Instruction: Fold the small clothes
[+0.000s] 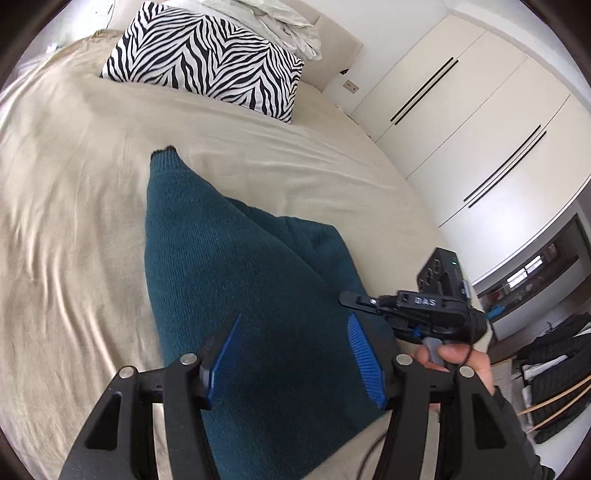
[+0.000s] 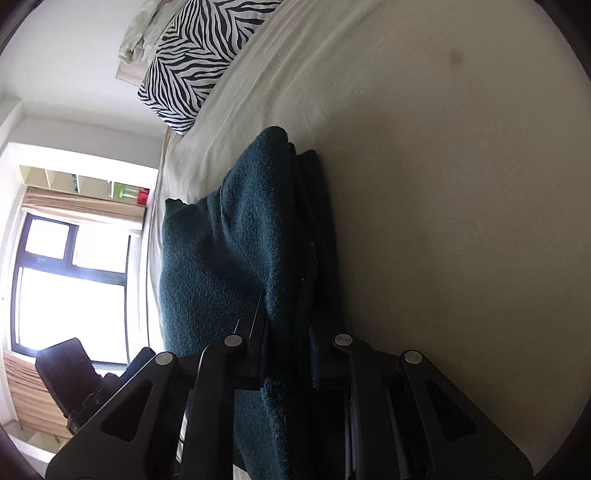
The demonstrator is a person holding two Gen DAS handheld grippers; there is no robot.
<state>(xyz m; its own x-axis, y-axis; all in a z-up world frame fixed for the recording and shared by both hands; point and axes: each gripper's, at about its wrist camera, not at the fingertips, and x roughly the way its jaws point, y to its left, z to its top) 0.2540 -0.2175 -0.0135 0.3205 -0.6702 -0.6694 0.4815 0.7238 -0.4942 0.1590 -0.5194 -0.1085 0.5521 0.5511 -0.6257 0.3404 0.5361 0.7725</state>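
A dark teal knit garment [image 1: 236, 266] lies partly folded on the beige bed sheet [image 1: 74, 221]. My left gripper [image 1: 293, 350] hovers over its near part with the blue pads wide apart and nothing between them. My right gripper [image 1: 351, 300] comes in from the garment's right edge, turned on its side. In the right wrist view the right gripper [image 2: 288, 332] is shut on the folded edge of the garment [image 2: 236, 258], several layers thick, with the fabric pinched between the fingers.
A zebra-print pillow [image 1: 207, 62] and a crumpled white cloth [image 1: 284, 22] lie at the head of the bed. White wardrobe doors [image 1: 461, 110] stand to the right. Shelves and dark clutter [image 1: 554, 362] sit at the far right. A window [image 2: 70, 284] shows in the right wrist view.
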